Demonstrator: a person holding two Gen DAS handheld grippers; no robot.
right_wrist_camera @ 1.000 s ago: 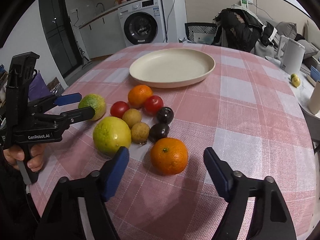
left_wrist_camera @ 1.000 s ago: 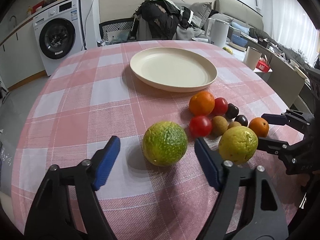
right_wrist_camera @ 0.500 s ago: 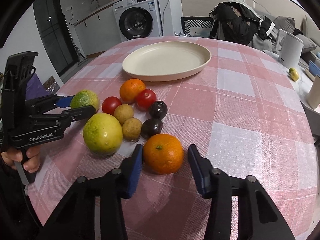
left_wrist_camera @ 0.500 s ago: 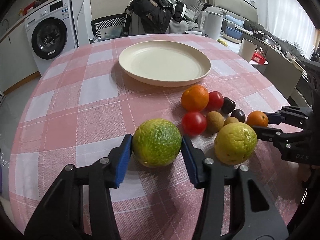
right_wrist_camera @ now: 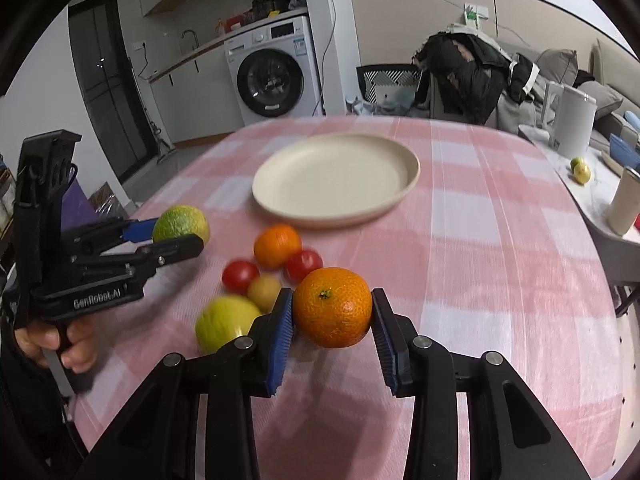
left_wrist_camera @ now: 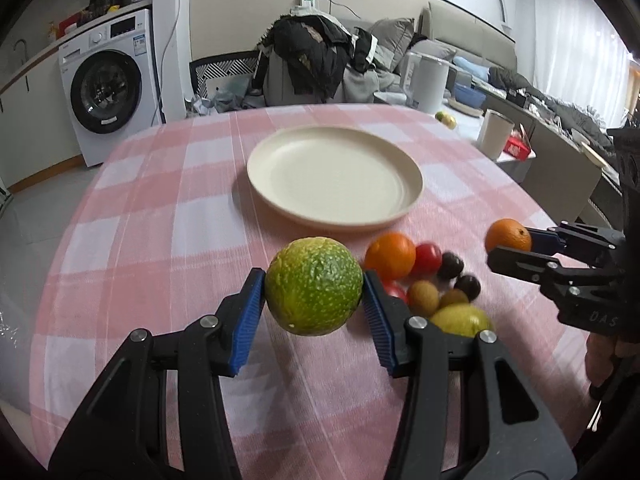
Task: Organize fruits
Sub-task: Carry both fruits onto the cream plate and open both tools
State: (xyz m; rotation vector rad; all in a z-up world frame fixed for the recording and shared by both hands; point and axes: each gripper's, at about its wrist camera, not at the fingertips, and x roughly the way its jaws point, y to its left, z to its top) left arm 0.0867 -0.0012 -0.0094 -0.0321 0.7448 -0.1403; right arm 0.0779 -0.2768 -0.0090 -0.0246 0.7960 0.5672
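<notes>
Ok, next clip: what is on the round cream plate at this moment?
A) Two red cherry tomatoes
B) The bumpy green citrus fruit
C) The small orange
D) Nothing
D: the round cream plate lies bare, while the bumpy green citrus fruit sits clamped in the left gripper and the small orange in the right gripper, both short of the plate.

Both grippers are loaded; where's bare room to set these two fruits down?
The cream plate is bare throughout. Open cloth lies left of it, and more to its right. The fruit cluster just in front of the plate is crowded.
</notes>
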